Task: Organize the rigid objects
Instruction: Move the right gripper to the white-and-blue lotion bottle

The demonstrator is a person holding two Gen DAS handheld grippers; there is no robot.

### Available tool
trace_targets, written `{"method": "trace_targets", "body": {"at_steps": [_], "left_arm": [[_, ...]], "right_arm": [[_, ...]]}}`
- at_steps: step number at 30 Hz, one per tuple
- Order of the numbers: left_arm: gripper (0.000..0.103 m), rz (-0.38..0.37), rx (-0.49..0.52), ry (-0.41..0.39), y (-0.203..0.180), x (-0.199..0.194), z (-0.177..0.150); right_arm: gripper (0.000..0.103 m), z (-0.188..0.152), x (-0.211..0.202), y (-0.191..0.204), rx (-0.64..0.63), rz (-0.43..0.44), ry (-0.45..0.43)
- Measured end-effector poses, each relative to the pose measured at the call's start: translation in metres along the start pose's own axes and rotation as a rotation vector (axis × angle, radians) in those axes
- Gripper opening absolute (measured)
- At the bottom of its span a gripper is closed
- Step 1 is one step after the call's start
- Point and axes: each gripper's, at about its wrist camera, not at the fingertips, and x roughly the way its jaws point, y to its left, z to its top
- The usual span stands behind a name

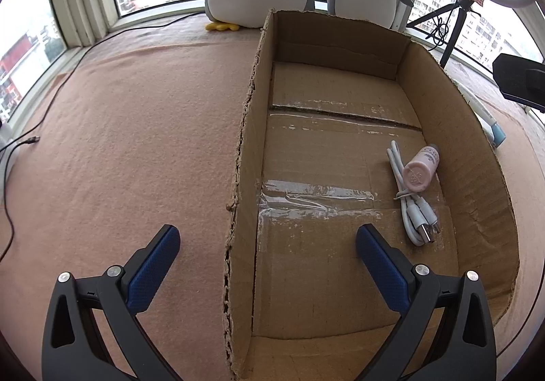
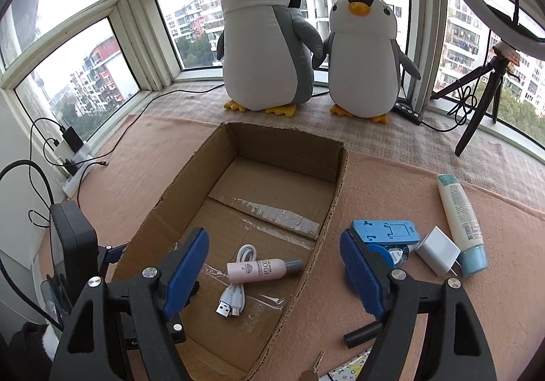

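Plainly wide open, both: left gripper (image 1: 268,246) spread across the left wall of the cardboard box (image 1: 243,149), one blue pad outside over the pink cloth (image 1: 136,128), the other inside above the taped floor, nothing held. Right gripper (image 2: 274,256) likewise gaping and empty, hovering over the box's near right corner. Inside the box (image 2: 335,197), toward that right wall: a small pink bottle (image 2: 260,270) lying on its side atop a coiled white USB cable (image 2: 238,282), the two touching; same pair seen in the left view as bottle (image 1: 420,169) over cable (image 1: 408,207). Outside, right of the box: a blue phone stand (image 2: 386,231), a white charger plug (image 2: 437,255) just beside it, and a white-and-blue tube (image 2: 461,222) touching the plug. Behind, two plush penguins (image 2: 269,50) by the window.
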Motion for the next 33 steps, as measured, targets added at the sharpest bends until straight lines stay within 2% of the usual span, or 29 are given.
{"method": "trace_targets", "body": {"at_steps": [11, 16, 20, 22, 29, 33], "left_arm": [[0.102, 0.014, -0.027, -0.023, 0.02, -0.012, -0.004], [0.101, -0.013, -0.06, -0.006, 0.028, -0.012, -0.006], [0.1, -0.023, -0.064, 0.001, 0.029, -0.012, -0.006], [0.095, -0.027, -0.058, 0.001, 0.028, -0.012, -0.005], [0.091, -0.035, -0.065, -0.002, 0.031, -0.012, -0.006], [0.088, -0.036, -0.055, -0.005, 0.03, -0.012, -0.005]], "right_arm": [[0.073, -0.013, -0.011, -0.022, 0.042, -0.027, -0.007], [0.073, -0.02, -0.025, -0.039, 0.07, -0.052, -0.029], [0.073, -0.028, -0.037, -0.06, 0.105, -0.081, -0.037], [0.071, -0.032, -0.041, -0.072, 0.121, -0.103, -0.036], [0.07, -0.047, -0.047, -0.121, 0.19, -0.197, -0.018], [0.064, -0.052, -0.043, -0.15, 0.233, -0.231, -0.003]]}}
